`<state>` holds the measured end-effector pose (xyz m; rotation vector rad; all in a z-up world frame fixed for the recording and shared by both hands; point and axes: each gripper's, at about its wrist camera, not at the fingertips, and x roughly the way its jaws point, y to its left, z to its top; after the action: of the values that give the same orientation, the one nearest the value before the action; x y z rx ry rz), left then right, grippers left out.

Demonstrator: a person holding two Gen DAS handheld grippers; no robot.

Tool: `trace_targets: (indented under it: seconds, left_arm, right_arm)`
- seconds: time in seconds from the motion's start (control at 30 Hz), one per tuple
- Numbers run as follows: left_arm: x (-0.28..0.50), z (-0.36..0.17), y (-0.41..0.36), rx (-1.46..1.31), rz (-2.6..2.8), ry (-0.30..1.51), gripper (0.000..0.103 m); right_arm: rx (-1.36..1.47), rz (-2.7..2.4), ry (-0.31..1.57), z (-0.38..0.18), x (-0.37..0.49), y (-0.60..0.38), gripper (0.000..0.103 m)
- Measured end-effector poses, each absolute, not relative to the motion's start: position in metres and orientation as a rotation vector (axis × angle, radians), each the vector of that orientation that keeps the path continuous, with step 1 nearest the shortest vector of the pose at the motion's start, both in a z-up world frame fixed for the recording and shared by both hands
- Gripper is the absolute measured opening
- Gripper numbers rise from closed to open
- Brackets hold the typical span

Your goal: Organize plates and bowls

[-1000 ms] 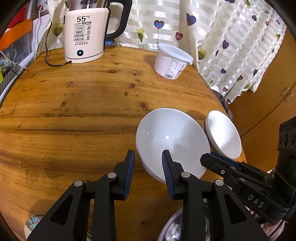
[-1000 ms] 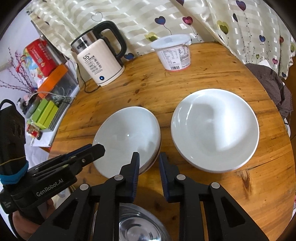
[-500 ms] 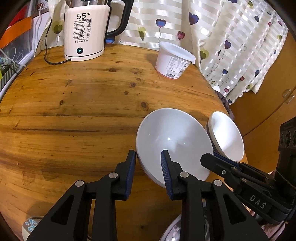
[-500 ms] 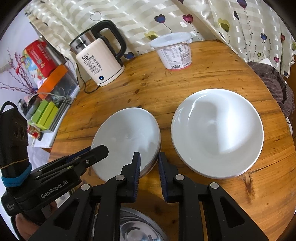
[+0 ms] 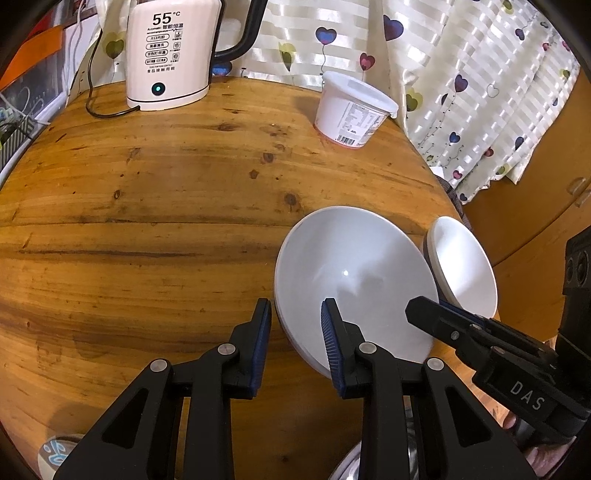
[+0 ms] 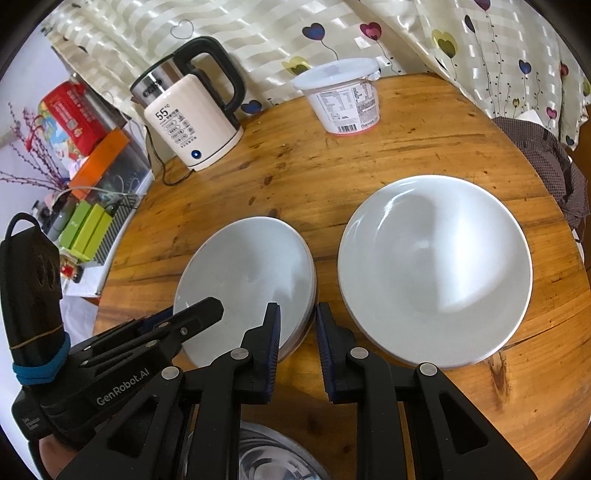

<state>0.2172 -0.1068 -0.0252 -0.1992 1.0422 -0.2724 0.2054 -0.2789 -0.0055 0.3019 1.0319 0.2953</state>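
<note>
Tool left (image 5: 295, 310) unclenched astride plate stack (image 5: 351, 273) rim; right tool (image 6: 297, 314) clench impossible to tell. Clamp both evenly, lift level, avoid nudging wide plate (image 6: 436, 269).

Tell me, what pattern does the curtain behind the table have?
Pale stripes with coloured hearts on thin stems on the curtain, best in the right wrist view.

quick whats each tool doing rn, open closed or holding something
left tool: open, straddling the near rim of the plate stack, gripping nothing
right tool: narrowly open at the same stack's rim, gripping nothing
</note>
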Motion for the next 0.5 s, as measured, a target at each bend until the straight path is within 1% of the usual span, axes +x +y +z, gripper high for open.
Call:
trace_targets:
  seconds: [0.5]
  left_arm:
    - [0.2142, -0.0204, -0.1106, -0.175, -0.272, 1.025, 0.029]
  right_arm:
    - [0.269, 0.289, 1.028, -0.0024, 0.2048, -0.2758, 0.019]
